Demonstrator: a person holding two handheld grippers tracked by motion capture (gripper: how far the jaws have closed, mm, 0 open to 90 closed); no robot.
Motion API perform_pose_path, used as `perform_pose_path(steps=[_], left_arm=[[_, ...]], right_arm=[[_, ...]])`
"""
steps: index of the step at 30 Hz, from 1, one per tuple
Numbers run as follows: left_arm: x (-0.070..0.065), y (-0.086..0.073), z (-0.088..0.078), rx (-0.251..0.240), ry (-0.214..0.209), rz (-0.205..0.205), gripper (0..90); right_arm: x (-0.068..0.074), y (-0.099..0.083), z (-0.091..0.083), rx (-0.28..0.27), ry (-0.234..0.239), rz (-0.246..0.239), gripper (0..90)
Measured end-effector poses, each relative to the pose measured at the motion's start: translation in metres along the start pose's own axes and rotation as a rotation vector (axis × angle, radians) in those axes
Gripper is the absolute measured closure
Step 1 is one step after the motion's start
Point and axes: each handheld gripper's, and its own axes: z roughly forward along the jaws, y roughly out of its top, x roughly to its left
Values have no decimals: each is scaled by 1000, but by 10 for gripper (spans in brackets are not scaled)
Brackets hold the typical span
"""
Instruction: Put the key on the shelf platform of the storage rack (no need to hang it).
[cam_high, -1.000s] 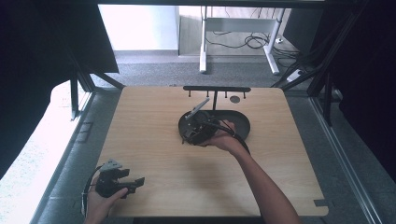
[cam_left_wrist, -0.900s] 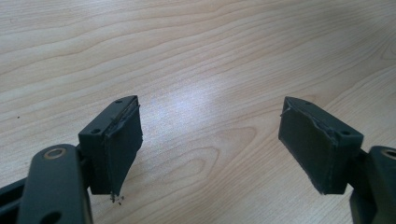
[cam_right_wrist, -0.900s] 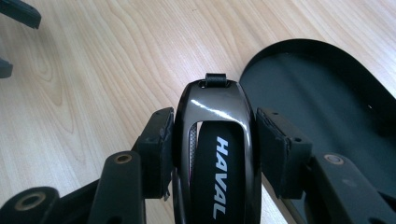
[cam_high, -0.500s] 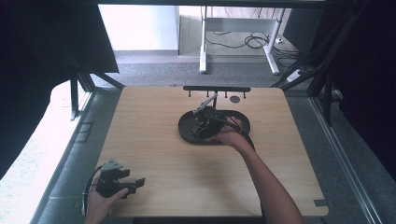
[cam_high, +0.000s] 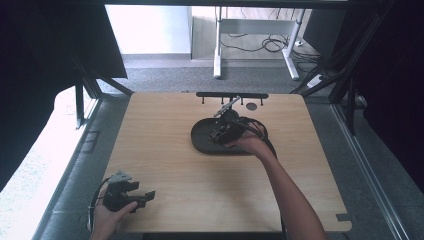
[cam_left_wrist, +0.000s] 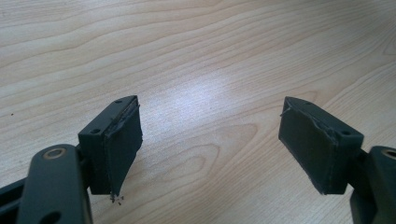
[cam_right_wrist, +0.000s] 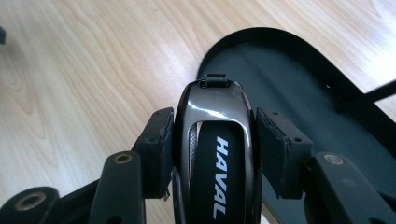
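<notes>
Right gripper (cam_right_wrist: 212, 149) pinches a HAVAL key fob (cam_right_wrist: 215, 154), lower end cut off, over the black tray (cam_right_wrist: 299, 88); left gripper (cam_left_wrist: 210, 144) gapes empty.

The table (cam_high: 165, 150) in front of me was a light wood-grain top, bare over most of its surface. A black oval tray (cam_high: 202, 142) lay on it a little past the middle, and along the far edge sat a narrow black bar (cam_high: 232, 95) with a small dark round disc (cam_high: 251, 106) just beside it.
</notes>
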Motion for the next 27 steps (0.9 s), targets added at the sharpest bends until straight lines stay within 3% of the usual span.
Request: perform_pose_path(steps=[14, 27], left_arm=[[1, 0, 0, -6, 7, -1, 217], [0, 0, 0, -1, 6, -3, 216]], right_arm=[[-23, -6, -1, -23, -20, 56, 496], [-41, -11, 6, -13, -54, 94, 496]])
